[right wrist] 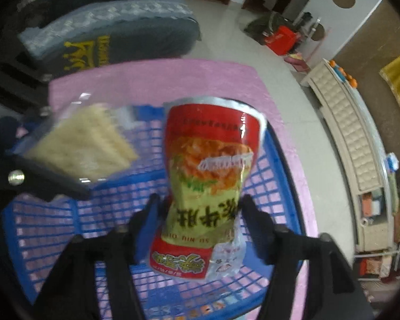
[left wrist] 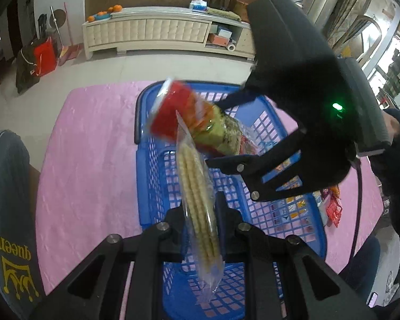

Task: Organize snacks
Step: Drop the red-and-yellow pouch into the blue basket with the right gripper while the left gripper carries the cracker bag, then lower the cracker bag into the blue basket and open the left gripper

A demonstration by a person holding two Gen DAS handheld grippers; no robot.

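A clear pack of pale ridged biscuits (left wrist: 197, 192) hangs edge-on over the blue mesh basket (left wrist: 140, 122), and my left gripper (left wrist: 201, 208) is shut on its lower part. The same pack (right wrist: 88, 144) shows blurred in the right wrist view, above the basket (right wrist: 280, 160). A red and yellow-green snack bag (right wrist: 208, 165) stands between the jaws of my right gripper (right wrist: 200, 200). The jaws are spread: one finger is against the bag's edge and a narrow gap shows at the other. In the left wrist view this bag (left wrist: 197, 122) is blurred, tilted over the basket's far end between the right gripper's (left wrist: 214, 133) fingers.
The basket rests on a pink cloth (left wrist: 93, 133). A grey cushion with a yellow crown print (left wrist: 5, 186) lies at the cloth's left edge. Small snack packets (left wrist: 333, 205) lie right of the basket. A white low cabinet (left wrist: 146, 32) stands across the floor.
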